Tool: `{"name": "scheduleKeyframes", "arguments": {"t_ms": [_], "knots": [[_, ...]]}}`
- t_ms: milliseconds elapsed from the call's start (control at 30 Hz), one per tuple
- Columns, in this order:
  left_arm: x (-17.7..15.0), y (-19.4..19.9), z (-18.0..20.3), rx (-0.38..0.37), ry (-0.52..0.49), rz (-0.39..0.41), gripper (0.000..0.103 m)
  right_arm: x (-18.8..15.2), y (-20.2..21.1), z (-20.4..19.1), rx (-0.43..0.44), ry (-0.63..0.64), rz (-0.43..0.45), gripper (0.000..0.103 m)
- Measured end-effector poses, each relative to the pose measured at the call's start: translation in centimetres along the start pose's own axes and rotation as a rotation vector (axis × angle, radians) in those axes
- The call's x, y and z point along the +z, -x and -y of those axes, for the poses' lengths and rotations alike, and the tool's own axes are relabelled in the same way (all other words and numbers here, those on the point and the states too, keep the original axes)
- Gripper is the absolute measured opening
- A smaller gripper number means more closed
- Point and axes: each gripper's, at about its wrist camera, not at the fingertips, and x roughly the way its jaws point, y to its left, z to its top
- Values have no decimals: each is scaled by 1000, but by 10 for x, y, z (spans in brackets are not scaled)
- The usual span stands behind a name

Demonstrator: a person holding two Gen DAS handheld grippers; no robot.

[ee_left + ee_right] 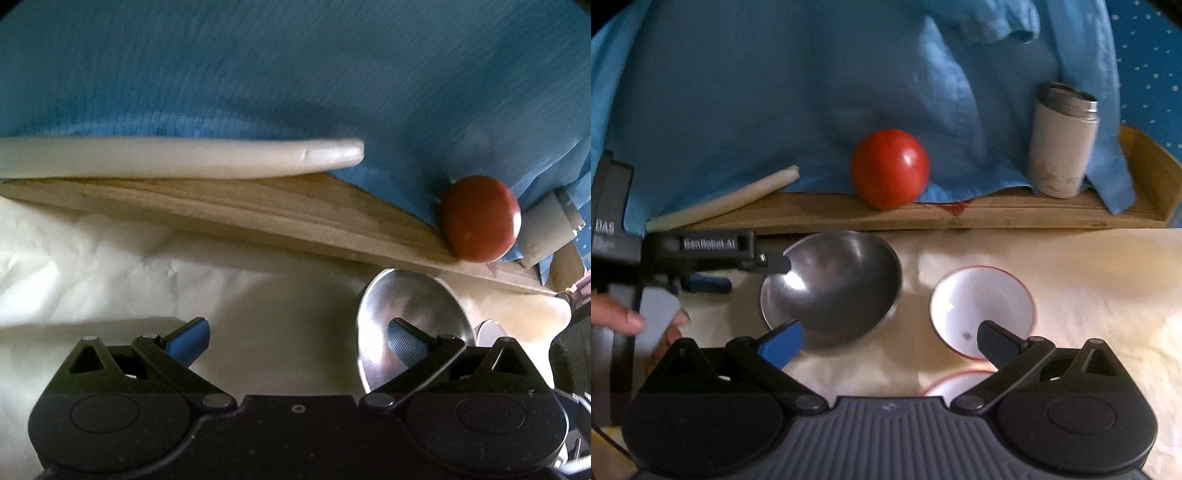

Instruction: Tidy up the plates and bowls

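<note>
Red ball (pixel 889 168), grey tumbler (pixel 1061 142), blue cloth (pixel 775 92)

One steel bowl (pixel 831 284), two white red-rimmed bowls (pixel 982 308), one cream plate (pixel 177 158), one tomato (pixel 889 168), one tumbler (pixel 1062 142).

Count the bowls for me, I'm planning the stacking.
3: a metal bowl at centre, a white bowl to its right, and a rim of another white bowl behind the right gripper, mostly hidden.
</note>
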Motion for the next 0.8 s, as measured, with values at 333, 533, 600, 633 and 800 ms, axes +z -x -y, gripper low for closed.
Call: {"name": "scheduleKeyframes", "arguments": {"t_ms": [333, 533, 600, 633, 800], "knots": [[-4, -9, 6, -21, -53, -1, 97, 6, -28, -12, -21, -47, -48, 78], [-4, -11, 15, -70, -86, -14, 60, 5, -36, -4, -19, -134, -73, 46], [-6, -12, 17, -90, -90, -27, 43, 4, -38, -1, -16, -163, -80, 38], [-8, -13, 18, -99, -95, -32, 40, 3, -39, 1, -13, -180, -85, 36], [-14, -21, 27, -119, -103, -50, 23, -4, -38, 5, 3, -245, -83, 29]]}}
